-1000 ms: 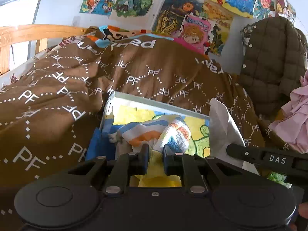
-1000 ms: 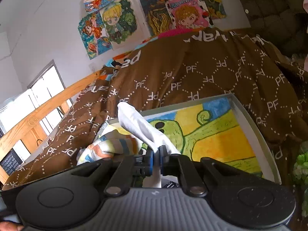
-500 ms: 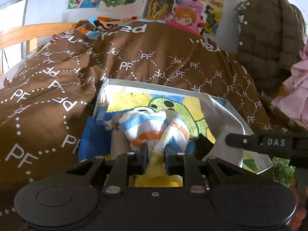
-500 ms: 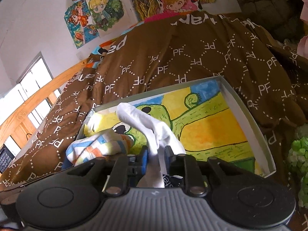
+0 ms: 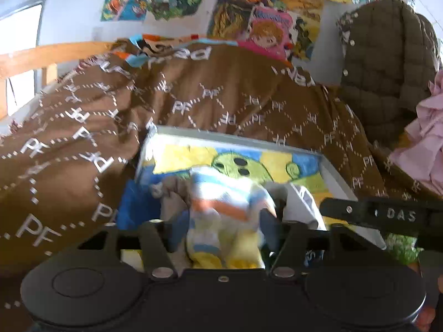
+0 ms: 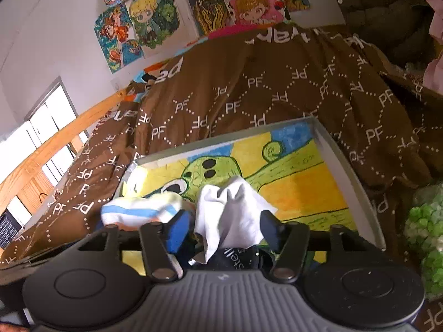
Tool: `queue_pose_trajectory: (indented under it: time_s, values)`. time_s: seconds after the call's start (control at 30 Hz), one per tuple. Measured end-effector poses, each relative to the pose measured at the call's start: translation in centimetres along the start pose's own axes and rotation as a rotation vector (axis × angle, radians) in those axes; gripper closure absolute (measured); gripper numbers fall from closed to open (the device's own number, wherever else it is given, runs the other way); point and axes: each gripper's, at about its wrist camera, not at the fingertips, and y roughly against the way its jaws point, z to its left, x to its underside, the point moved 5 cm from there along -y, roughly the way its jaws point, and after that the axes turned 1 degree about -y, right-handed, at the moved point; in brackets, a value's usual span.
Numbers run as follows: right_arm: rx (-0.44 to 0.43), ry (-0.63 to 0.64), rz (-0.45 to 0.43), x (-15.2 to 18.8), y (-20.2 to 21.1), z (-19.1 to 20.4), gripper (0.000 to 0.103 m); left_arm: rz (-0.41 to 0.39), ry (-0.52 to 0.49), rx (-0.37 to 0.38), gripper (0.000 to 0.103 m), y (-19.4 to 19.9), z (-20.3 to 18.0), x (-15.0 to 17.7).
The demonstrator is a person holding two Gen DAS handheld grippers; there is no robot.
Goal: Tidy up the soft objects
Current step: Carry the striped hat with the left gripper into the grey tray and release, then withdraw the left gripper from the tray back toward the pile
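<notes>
Brown bedding (image 5: 221, 102) printed with white letters covers the bed and bears a grey-rimmed tray (image 6: 357, 182) lined with a green-and-yellow drawing. Cartoon posters (image 6: 155, 16) hang on the white wall; a wooden rail (image 6: 41, 155) runs by the window. The left gripper (image 5: 221, 221) is opening around the striped sock (image 5: 224, 196), the right gripper (image 6: 227, 227) around the white sock (image 6: 232, 210); both socks lie in the tray, pads clear of them

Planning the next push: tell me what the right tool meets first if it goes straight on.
Likely the white cloth lying between the right tool's opening jaws, inside the grey box; depth is unclear.
</notes>
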Motion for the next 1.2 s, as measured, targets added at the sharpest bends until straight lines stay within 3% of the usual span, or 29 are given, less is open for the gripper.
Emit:
queue_pose_trajectory:
  time_s: [0.3,0.57,0.93,1.2]
  values:
    - [-0.02,0.012,-0.071,-1.2,3.7,0.3,0.016,-0.083,0.027,-0.014,0.022,3.4,-0.5,-1.8]
    - [-0.015,0.065,-0.201,-2.1,8.8,1.5,0.0,-0.178,0.041,-0.039,0.007,8.3,-0.9,-2.9]
    - [-0.01,0.173,-0.355,-2.3,15.6,3.7,0.0,-0.273,0.054,-0.057,0.001,14.8,-2.2,-3.6]
    - [0.001,0.202,-0.365,0.2,19.8,4.4,0.0,-0.302,0.03,-0.048,0.001,18.7,-3.1,-2.9]
